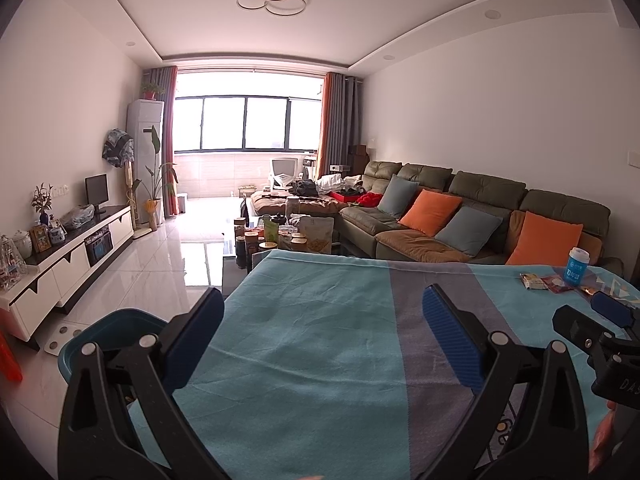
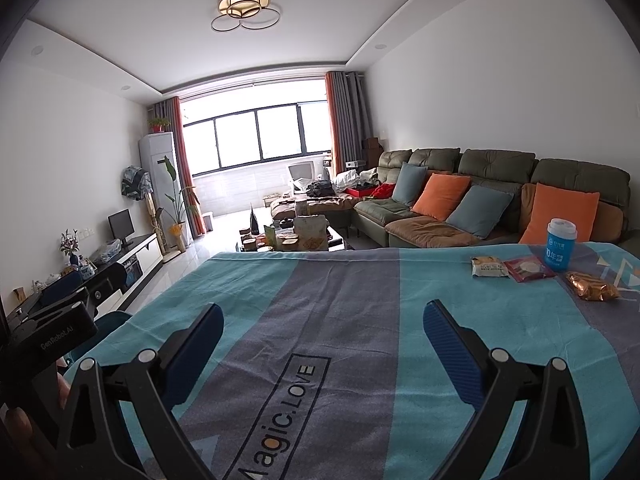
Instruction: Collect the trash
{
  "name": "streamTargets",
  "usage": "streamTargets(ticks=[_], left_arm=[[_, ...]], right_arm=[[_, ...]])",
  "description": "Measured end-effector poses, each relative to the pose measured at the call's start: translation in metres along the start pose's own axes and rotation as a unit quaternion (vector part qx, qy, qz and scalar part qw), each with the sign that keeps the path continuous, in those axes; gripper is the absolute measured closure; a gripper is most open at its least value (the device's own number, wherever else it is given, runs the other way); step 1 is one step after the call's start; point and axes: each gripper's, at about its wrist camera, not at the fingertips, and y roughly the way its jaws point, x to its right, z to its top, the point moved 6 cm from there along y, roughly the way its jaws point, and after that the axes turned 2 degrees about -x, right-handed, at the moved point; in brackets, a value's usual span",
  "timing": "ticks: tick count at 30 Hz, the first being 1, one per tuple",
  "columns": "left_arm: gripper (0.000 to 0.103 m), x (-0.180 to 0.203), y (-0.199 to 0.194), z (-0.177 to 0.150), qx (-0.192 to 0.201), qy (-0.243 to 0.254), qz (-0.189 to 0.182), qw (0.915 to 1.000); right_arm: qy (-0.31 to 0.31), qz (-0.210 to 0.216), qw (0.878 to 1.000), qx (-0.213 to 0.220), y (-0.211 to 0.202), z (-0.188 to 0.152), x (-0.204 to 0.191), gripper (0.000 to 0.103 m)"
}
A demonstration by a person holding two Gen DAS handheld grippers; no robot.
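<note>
Trash lies at the far right of a table under a teal and grey cloth (image 2: 340,300): a pale snack wrapper (image 2: 489,267), a red packet (image 2: 528,269), a crumpled gold wrapper (image 2: 591,291) and a blue cup with a white lid (image 2: 561,249). They also show in the left wrist view, the wrapper (image 1: 533,281) and the cup (image 1: 577,266). My left gripper (image 1: 323,312) is open and empty over the cloth's left part. My right gripper (image 2: 323,328) is open and empty over the middle, well short of the trash. A teal bin (image 1: 108,332) stands at the table's left edge.
A green sofa (image 2: 460,200) with orange and grey cushions runs along the right wall. A cluttered coffee table (image 2: 296,236) stands beyond the table. A TV cabinet (image 1: 72,264) lines the left wall, with tiled floor (image 1: 160,280) between.
</note>
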Motion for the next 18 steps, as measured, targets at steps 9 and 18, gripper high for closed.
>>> streamTargets(ticks=[9,18], left_arm=[[0.005,0.0000,-0.0003,-0.0003,0.000,0.000,0.000,1.0000],[0.005,-0.0014,-0.0007,0.0002,0.000,-0.001,0.000,1.0000]], right_arm=[[0.000,0.000,1.000,0.000,0.0012,-0.0001,-0.0005,0.007],[0.000,-0.001,1.000,0.001,0.0012,-0.0001,0.0001,0.007]])
